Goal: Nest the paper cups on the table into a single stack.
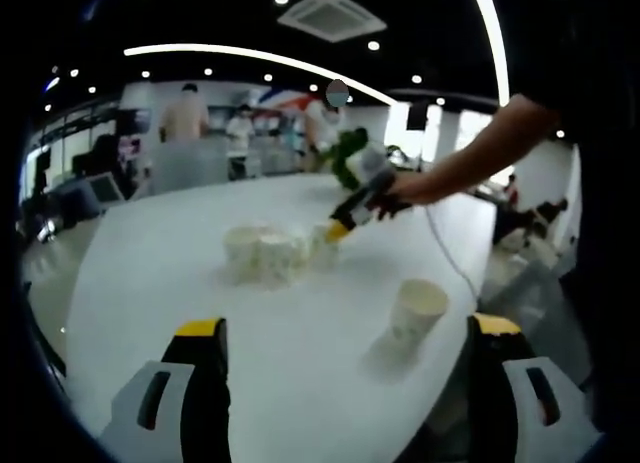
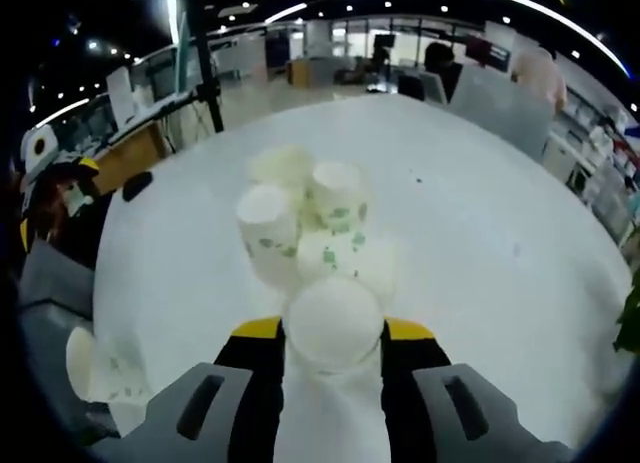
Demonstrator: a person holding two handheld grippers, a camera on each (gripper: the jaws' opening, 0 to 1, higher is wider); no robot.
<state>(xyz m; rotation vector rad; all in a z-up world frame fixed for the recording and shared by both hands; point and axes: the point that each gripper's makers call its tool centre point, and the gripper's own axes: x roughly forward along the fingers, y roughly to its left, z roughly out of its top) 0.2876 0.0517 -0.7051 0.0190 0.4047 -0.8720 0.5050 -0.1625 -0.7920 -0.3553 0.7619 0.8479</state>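
One cup (image 2: 334, 323) being squeezed by right gripper (image 2: 334, 335) | left gripper (image 1: 345, 328) hanging wide, empty | risk: crushing, toppling cluster (image 2: 300, 218).

Cups (image 2: 305, 208) clustered on table (image 2: 480, 213).

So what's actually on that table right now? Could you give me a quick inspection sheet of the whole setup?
Surface: white table, bare apart from cups.
Job's things: cluster of paper cups mid-table, upside down; one lone cup standing apart near the edge; one cup between the right gripper's jaws.
Clutter: nothing seen on the table.
Grippers: left gripper open, empty, hovering above the table; right gripper shut on a cup, held by a person's hand.
Cables: one thin cable trailing from the right gripper across the table.
Surroundings: open office, people at desks behind, ceiling lights.
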